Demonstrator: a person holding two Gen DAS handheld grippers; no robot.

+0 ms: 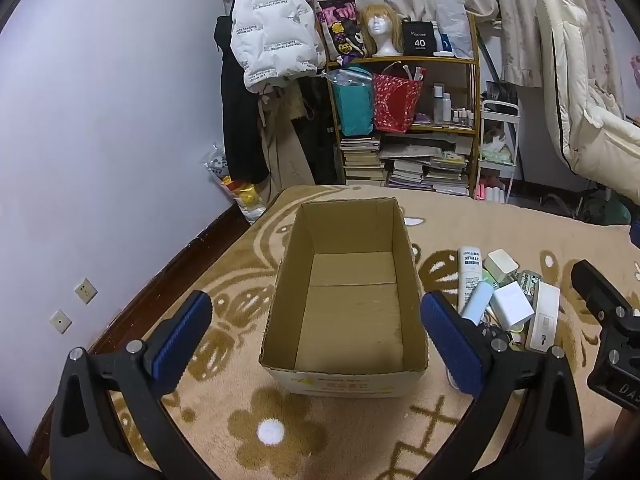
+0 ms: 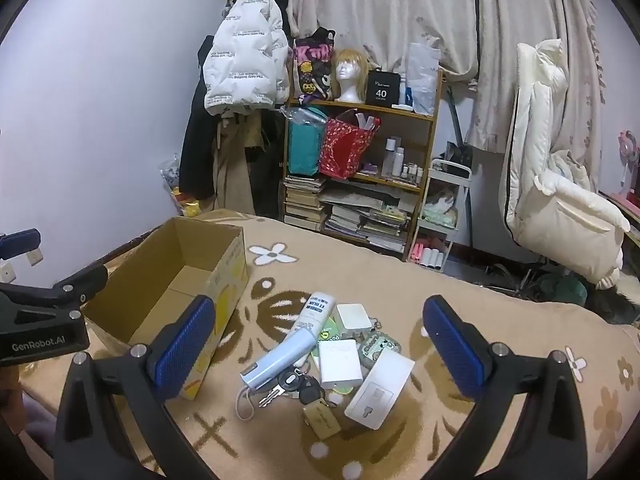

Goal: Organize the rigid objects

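Note:
An open, empty cardboard box point(image 1: 348, 300) point(image 2: 176, 280) stands on the patterned blanket. My left gripper point(image 1: 316, 344) hovers open over its near end, fingers spread wider than the box. To the box's right lies a heap of small items: a white tube point(image 2: 314, 314), a pale blue cylinder point(image 2: 278, 358), white boxes point(image 2: 340, 362), a white socket plate point(image 2: 380, 388), keys with a wooden tag point(image 2: 304, 394). My right gripper point(image 2: 318, 354) hangs open above this heap, nothing between its pads. The same heap point(image 1: 506, 296) shows right of the box in the left wrist view.
The blanket-covered surface point(image 2: 460, 292) ends at a dark wooden edge point(image 1: 168, 272) beside the lilac wall. Behind stand a shelf point(image 2: 360, 176) with books, bags and a wig head, hanging coats point(image 2: 244, 64), curtains, and a cream padded chair point(image 2: 560, 184) at right.

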